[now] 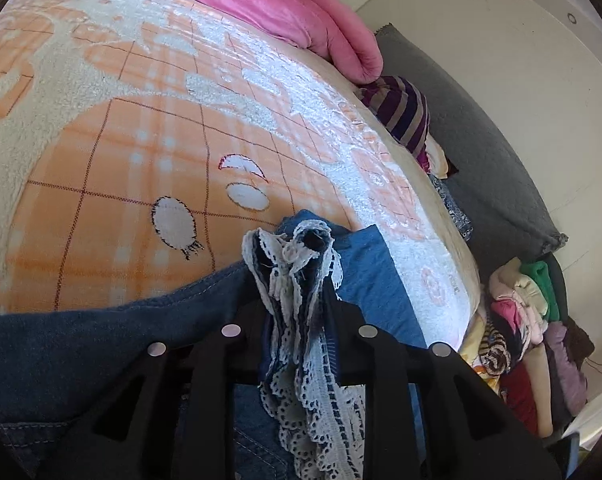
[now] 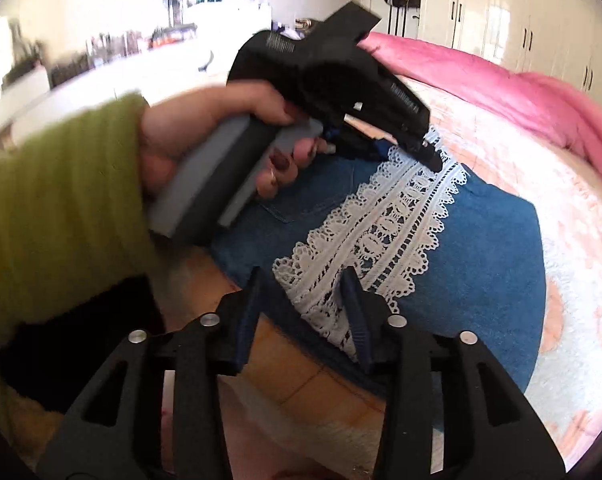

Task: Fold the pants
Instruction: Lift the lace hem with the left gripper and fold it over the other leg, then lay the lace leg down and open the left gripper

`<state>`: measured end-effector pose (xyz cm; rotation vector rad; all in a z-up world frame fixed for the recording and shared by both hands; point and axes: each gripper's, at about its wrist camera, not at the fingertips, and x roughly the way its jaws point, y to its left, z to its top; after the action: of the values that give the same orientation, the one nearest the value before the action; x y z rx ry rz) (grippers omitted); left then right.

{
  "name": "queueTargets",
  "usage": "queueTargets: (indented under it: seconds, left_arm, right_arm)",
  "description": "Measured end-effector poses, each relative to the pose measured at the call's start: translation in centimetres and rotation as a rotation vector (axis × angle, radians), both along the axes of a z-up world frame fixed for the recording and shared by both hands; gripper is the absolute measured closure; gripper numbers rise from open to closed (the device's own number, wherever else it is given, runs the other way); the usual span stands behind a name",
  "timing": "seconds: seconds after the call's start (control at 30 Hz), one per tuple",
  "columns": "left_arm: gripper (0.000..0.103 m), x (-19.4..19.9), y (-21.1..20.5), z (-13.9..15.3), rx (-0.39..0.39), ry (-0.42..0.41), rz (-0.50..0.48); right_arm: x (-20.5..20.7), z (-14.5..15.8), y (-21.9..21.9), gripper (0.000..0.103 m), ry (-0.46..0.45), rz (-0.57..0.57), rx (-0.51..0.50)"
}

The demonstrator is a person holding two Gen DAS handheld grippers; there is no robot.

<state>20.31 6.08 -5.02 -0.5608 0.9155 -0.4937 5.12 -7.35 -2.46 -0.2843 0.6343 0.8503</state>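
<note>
Between the left tool's [image 1: 297, 264] fingers, bunched lace trim [image 1: 301, 320] of the jeans [image 2: 481, 260] is clamped, hiding the fingertips. Right tool [image 2: 301, 312] gapes apart over the lace hem.

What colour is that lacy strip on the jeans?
White, openwork lace trim on blue denim; clearest in the right wrist view.

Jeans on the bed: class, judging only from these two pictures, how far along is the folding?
Done: the jeans already lie doubled into a compact block on the blanket, lace trim on top. In hand: the left tongs are shut on the bunched lace end, while the right tongs hang open at the near edge, gripping nothing. Left: probably a further fold and letting go; no finished, released bundle shows yet.
</note>
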Motion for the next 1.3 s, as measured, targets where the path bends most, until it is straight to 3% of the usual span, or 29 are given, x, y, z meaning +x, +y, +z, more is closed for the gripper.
queueTargets:
  seconds: [0.17, 0.3, 0.5, 0.67, 0.83, 0.93, 1.07, 1.3]
  left_arm:
    - [0.075, -0.7, 0.5, 1.3, 0.048, -0.032, 0.031]
    - [0.067, -2.1, 0.8, 2.8, 0.125, -0.064, 0.067]
    - [0.066, -6.3, -1.0, 5.2, 0.232, -0.151, 0.066]
    - [0.066, -10.5, -4.2, 4.6, 0.304, -0.167, -0.013]
    - [0.063, -11.8, -5.7, 1.7, 0.475, -0.123, -0.033]
    - [0.063, -11.8, -5.1, 1.5, 0.443, -0.117, -0.023]
    - [0.062, -12.6, -5.1, 2.1, 0.463, -0.131, -0.007]
    - [0.053, -15.1, -3.9, 4.5, 0.438, -0.174, 0.042]
  right_arm:
    - [1.0, 1.6, -4.3, 0.060, 0.042, -0.082, 0.119]
    - [2.6, 1.4, -7.3, 0.060, 0.031, -0.186, 0.094]
    - [4.8, 0.0, -9.4, 0.060, 0.092, -0.270, 0.054]
    - [4.9, -2.1, -10.3, 0.060, 0.132, -0.271, 0.010]
    - [4.3, -3.2, -10.6, 0.060, 0.155, -0.285, -0.005]
    - [3.9, -3.4, -10.6, 0.060, 0.139, -0.285, -0.013]
    - [3.9, -3.0, -10.7, 0.060, 0.143, -0.284, 0.001]
    - [3.2, -1.0, -11.8, 0.049, 0.117, -0.308, 0.077]
